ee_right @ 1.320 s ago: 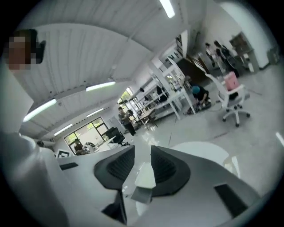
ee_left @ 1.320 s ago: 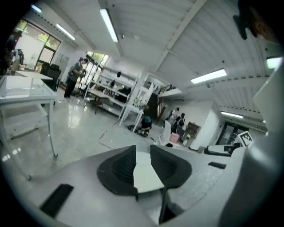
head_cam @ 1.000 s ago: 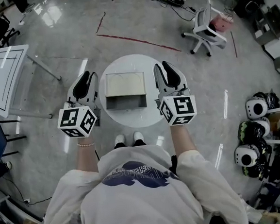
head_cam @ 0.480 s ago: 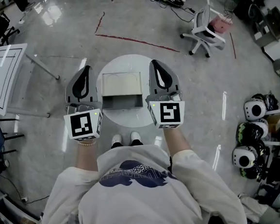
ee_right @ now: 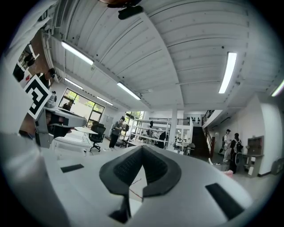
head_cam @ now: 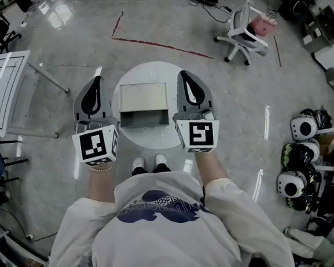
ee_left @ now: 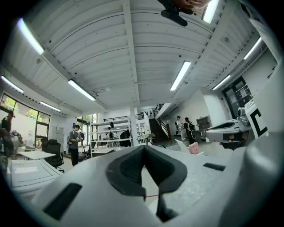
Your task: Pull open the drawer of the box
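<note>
The box (head_cam: 144, 97) is pale, with a flat top, and stands in the middle of a small round white table (head_cam: 134, 140). On its near side a darker drawer section (head_cam: 145, 119) faces me. My left gripper (head_cam: 96, 80) hovers left of the box and my right gripper (head_cam: 184, 74) hovers right of it. Both are apart from it, shut, with nothing in them. In the left gripper view the dark pads of the left gripper (ee_left: 143, 149) meet, and in the right gripper view those of the right gripper (ee_right: 142, 149) do too. Both views look up at ceiling and room; the box is hidden there.
A white office chair (head_cam: 240, 30) stands far right and a red tape line (head_cam: 162, 46) crosses the floor behind the table. A white board on legs (head_cam: 0, 86) is at the left. Helmets (head_cam: 300, 156) lie at the right. People stand far off (ee_left: 74, 142).
Both grippers' jaws went from open to shut. The grippers turned from splayed outward to pointing straight ahead beside the box, and their marker cubes rotated.
</note>
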`<state>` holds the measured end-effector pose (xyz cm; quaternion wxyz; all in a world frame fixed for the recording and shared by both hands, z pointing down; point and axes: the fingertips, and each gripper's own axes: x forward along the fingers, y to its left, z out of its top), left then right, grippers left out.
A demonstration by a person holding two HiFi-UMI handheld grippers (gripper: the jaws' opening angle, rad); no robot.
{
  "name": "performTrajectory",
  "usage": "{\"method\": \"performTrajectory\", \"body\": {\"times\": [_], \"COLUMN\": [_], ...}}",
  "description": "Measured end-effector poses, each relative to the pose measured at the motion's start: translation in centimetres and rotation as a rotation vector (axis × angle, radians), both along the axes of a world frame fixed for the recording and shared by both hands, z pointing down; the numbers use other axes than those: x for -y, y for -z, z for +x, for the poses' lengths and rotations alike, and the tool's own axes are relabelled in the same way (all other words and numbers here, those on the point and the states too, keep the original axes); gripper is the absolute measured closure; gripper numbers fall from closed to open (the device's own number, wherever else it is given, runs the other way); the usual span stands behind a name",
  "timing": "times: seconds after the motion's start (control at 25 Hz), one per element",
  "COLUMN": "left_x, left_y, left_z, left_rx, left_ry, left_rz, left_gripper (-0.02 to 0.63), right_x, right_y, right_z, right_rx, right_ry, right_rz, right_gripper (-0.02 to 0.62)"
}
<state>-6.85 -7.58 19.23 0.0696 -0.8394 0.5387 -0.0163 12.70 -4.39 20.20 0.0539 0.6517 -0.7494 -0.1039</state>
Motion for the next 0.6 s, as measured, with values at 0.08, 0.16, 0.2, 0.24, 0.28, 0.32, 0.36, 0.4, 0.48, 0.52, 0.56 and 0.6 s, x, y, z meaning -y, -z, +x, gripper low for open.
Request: {"method": "performTrajectory", "body": {"times": [0.08, 0.16, 0.2, 0.24, 0.28, 0.32, 0.36, 0.4, 0.48, 0.52, 0.56, 0.6], "left_x": [-0.04, -0.01, 0.02, 0.04, 0.02, -0.03, -0.07, -0.09, -0.03, 0.03, 0.06, 0.08], "left_y": [0.0, -0.07, -0.08, -0.08, -0.06, -0.05, -0.06, -0.08, -0.13, -0.13, -0.13, -0.11], "left_z": [0.07, 0.09, 0.07, 0.04, -0.01, -0.05, -0.11, -0.19, -0.42, -0.53, -0.61, -0.65], "left_rx": [0.002, 0.001, 0.0, 0.0, 0.001, 0.003, 0.006, 0.006, 0.002, 0.0, 0.0, 0.0], "left_ry": [0.003, 0.005, 0.006, 0.007, 0.008, 0.008, 0.007, 0.007, 0.014, 0.017, 0.02, 0.021], "left_rz": [0.001, 0.001, 0.001, 0.001, 0.001, 0.0, -0.001, -0.002, -0.004, -0.004, -0.004, -0.004], "left_gripper": [0.598, 0.598, 0.598, 0.598, 0.598, 0.598, 0.598, 0.598, 0.598, 0.598, 0.598, 0.598], "right_x": [-0.15, -0.23, -0.22, -0.21, -0.23, -0.29, -0.37, -0.43, -0.46, -0.43, -0.39, -0.38], "right_y": [0.37, 0.44, 0.35, 0.24, 0.18, 0.17, 0.2, 0.25, 0.36, 0.45, 0.54, 0.6], "right_z": [0.11, 0.13, 0.13, 0.13, 0.12, 0.08, 0.03, -0.02, -0.14, -0.22, -0.29, -0.33], "right_rx": [-0.012, -0.017, -0.019, -0.021, -0.022, -0.022, -0.022, -0.022, -0.024, -0.026, -0.027, -0.028], "right_ry": [-0.012, -0.015, -0.016, -0.018, -0.019, -0.019, -0.018, -0.018, -0.015, -0.013, -0.011, -0.009], "right_rz": [0.024, 0.032, 0.027, 0.019, 0.014, 0.012, 0.012, 0.014, 0.018, 0.023, 0.027, 0.029], "right_gripper": [0.598, 0.598, 0.598, 0.598, 0.598, 0.598, 0.598, 0.598, 0.598, 0.598, 0.598, 0.598]}}
